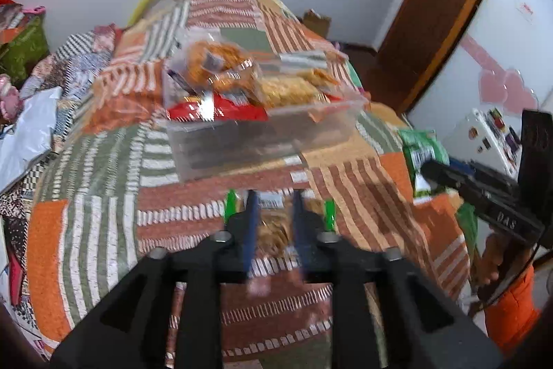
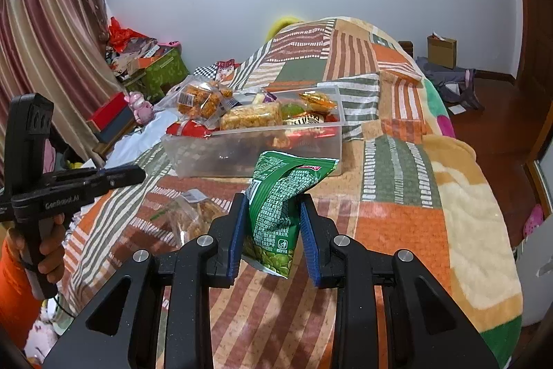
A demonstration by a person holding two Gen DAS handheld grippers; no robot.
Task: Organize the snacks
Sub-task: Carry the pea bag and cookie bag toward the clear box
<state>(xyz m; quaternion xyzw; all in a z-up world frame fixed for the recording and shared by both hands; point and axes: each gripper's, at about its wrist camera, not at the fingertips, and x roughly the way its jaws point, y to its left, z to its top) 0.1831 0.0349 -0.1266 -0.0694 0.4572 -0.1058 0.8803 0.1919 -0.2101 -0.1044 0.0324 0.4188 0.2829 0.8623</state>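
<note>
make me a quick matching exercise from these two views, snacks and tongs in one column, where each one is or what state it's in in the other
Column one:
1. green snack bag
2. clear pack of golden crackers
3. clear plastic bin
4. red snack packet

Column two:
A. lying inside the bin
B. pinched between the left tongs
C. standing on the patchwork bedspread, filled with snacks
D. pinched between the right tongs

Pairs: 1-D, 2-B, 3-C, 4-A
</note>
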